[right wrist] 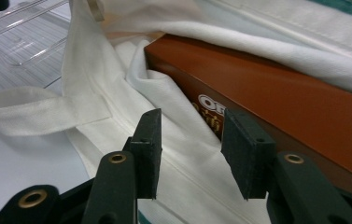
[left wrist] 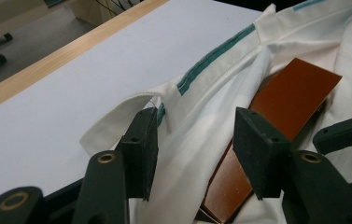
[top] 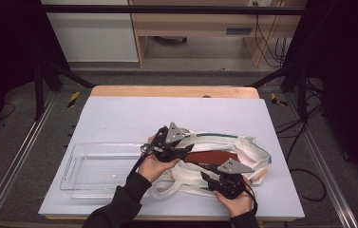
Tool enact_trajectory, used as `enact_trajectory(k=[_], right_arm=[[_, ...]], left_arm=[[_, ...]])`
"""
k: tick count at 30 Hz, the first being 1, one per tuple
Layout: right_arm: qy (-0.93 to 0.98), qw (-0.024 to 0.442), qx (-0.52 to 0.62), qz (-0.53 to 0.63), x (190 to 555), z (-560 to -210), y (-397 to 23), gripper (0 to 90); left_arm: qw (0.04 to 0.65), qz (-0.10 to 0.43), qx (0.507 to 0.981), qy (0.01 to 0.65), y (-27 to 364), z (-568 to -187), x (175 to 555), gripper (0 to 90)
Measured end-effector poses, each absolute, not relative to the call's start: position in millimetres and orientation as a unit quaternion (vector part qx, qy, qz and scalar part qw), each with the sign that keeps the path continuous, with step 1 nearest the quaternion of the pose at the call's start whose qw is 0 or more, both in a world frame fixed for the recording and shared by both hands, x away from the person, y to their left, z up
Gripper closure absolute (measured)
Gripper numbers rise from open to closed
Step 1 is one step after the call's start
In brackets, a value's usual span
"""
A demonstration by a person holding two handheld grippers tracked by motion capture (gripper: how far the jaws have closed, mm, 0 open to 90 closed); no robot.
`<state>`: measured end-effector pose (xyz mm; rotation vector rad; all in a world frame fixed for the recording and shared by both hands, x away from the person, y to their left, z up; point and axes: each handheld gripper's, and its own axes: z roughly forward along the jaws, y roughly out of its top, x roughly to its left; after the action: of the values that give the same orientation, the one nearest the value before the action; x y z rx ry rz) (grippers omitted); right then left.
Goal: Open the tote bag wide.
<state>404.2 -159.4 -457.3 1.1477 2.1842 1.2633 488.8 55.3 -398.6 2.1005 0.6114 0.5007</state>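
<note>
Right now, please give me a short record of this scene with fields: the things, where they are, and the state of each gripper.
table: white table, wooden far edge
bag: white cloth bag with green stripe, lying at the middle right, mouth open
box: brown box lying inside the bag mouth
tray: clear plastic tray at the left, beside the bag
left gripper: left gripper jaws apart over the bag's edge, cloth between them, pads not pressing
right gripper: right gripper jaws apart, over cloth at the box's near side, holding nothing
</note>
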Motion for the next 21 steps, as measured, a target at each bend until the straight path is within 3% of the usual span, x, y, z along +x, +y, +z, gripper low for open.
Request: enact_trajectory(k=[9, 16, 21], right_arm=[[0.778, 0.176, 0.407, 0.445, 408, -465, -150, 60.2], [0.782, 0.184, 0.404, 0.438, 414, -470, -140, 55.2], [0.781, 0.187, 0.404, 0.438, 415, -471, -140, 52.3]], left_arm=[[0.406, 0.210, 0.860, 0.227, 45, -410, 498, 53.9], [0.394, 0.198, 0.872, 0.214, 43, -415, 497, 52.7], [0.444, 0.184, 0.847, 0.225, 48, -403, 493, 56.5]])
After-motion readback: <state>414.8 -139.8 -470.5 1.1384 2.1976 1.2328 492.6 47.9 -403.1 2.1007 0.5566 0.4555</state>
